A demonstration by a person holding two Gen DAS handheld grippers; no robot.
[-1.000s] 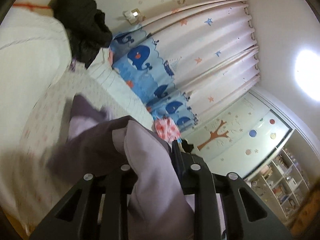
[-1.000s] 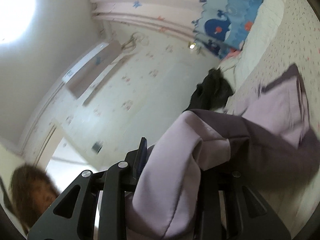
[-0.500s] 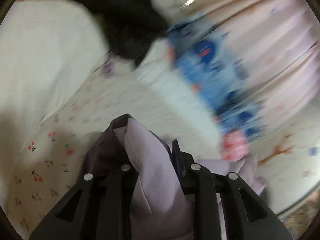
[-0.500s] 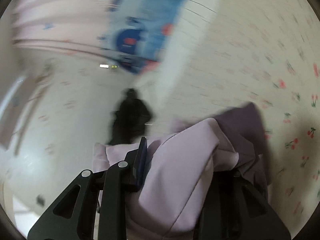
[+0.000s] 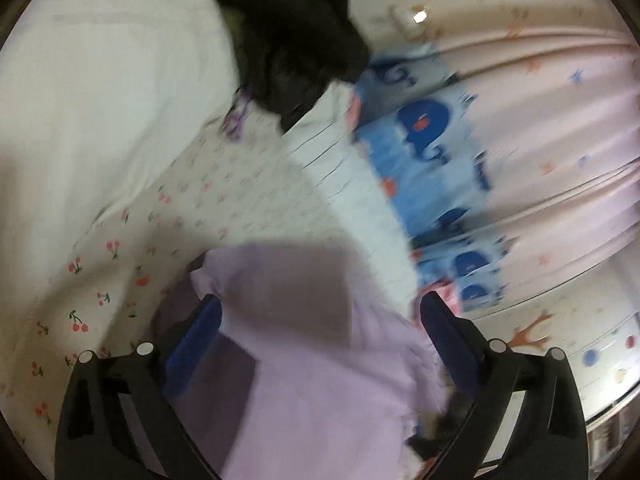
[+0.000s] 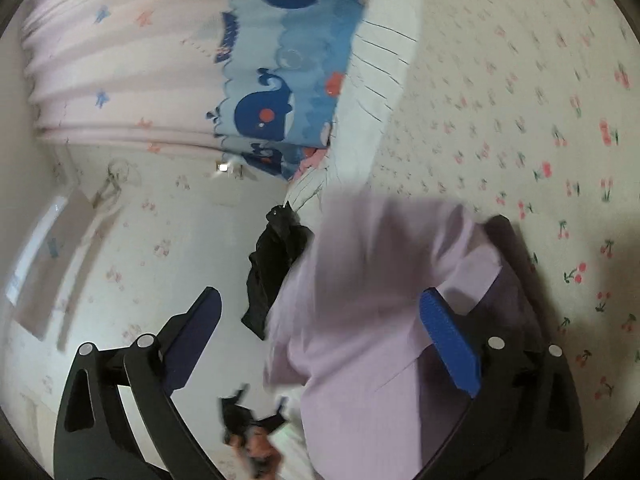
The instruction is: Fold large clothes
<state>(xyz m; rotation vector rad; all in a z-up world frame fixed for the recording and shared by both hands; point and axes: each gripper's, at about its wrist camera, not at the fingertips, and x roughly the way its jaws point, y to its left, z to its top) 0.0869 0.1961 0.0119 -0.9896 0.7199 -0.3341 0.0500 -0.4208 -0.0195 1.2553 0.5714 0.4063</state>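
Both the left gripper [image 5: 318, 318] and the right gripper [image 6: 320, 312] are opening, pads off the lilac garment [image 5: 320, 360], which lies between each pair on the cherry-print bed [image 5: 120, 248], seemingly let go to settle 1 fold.

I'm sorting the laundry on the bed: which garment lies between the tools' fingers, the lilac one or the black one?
The lilac garment: it lies on the cherry-print sheet between both opening tools, and. The black garment is heaped farther off, beside the whale curtain.
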